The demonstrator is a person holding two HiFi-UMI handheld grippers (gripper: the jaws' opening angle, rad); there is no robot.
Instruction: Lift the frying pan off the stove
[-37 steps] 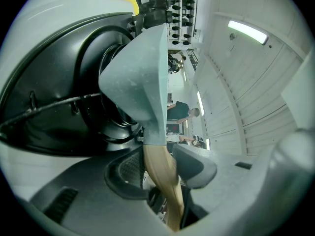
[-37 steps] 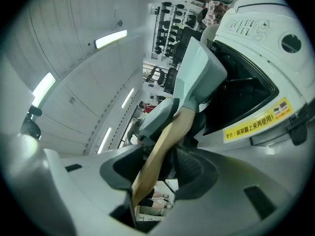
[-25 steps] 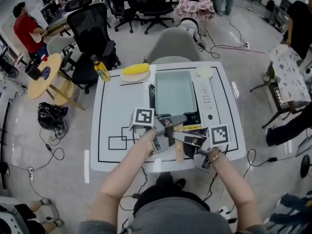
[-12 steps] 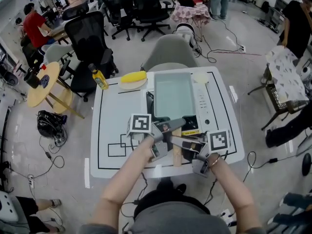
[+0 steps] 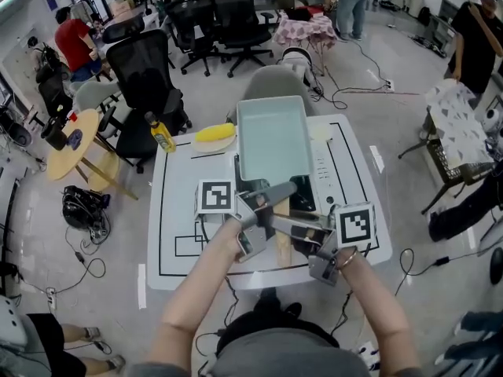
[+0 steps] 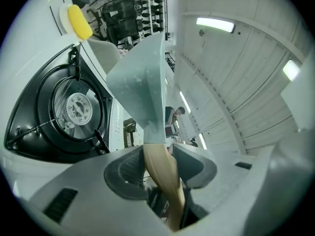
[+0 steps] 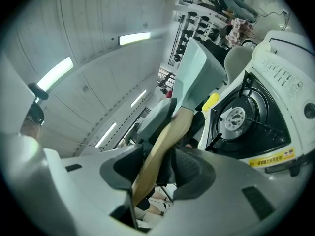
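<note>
White table, near edge: left gripper (image 6: pixel 160 167) and right gripper (image 7: pixel 160 169) both clamp the wooden handle (image 5: pixel 281 243) of the rectangular frying pan (image 5: pixel 271 140), which hangs clear above the portable gas stove (image 5: pixel 332 167), its long axis running from the jaws toward the far edge, with the left gripper nearer the pan body.

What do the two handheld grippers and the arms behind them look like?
The left gripper and the right gripper look alike: light grey moulded plastic, each with two broad rounded jaws lined by dark textured pads. Each carries a white cube printed with black square markers. The forearms are bare, with no sleeves showing.
</note>
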